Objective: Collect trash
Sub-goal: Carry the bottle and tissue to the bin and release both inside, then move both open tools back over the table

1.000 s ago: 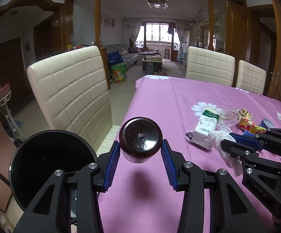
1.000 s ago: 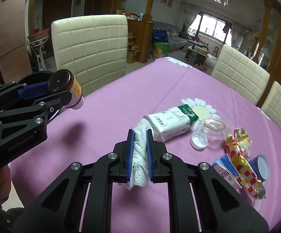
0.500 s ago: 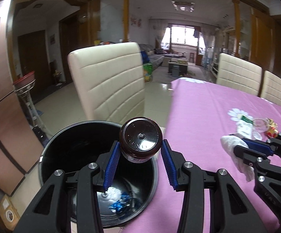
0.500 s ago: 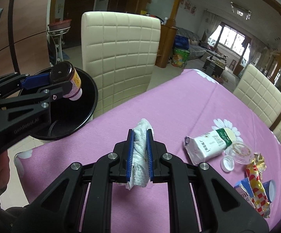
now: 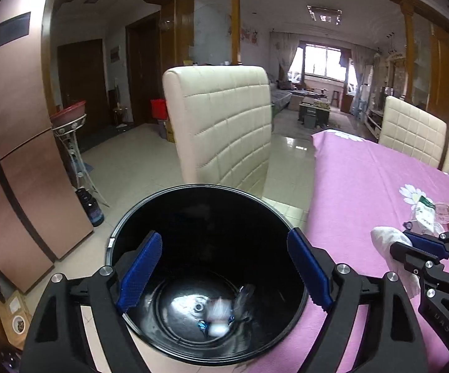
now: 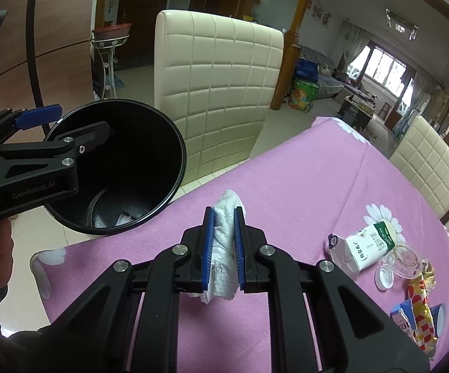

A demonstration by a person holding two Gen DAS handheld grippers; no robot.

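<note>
My left gripper (image 5: 224, 267) is open and empty, held over the mouth of a black round bin (image 5: 193, 195) beside the table. A blurred small bottle (image 5: 219, 314) lies at the bin's bottom among wrappers. The left gripper also shows in the right wrist view (image 6: 66, 127) above the bin (image 6: 174, 146). My right gripper (image 6: 223, 245) is shut on a crumpled white tissue (image 6: 224, 217) above the pink tablecloth (image 6: 286, 186), right of the bin. The tissue also shows in the left wrist view (image 5: 386, 242).
A cream chair (image 6: 218, 87) stands behind the bin. On the table's right lie a white milk pouch (image 6: 361, 245), a white cap (image 6: 384, 276), a clear lid (image 6: 406, 258), a red-yellow wrapper (image 6: 420, 314) and a blue carton (image 6: 403, 320). A brown fridge (image 5: 13, 155) stands left.
My left gripper moved left over the bin and opened; the dark-lidded bottle dropped out of it into the bin. My right gripper followed toward the bin, still holding the tissue.
</note>
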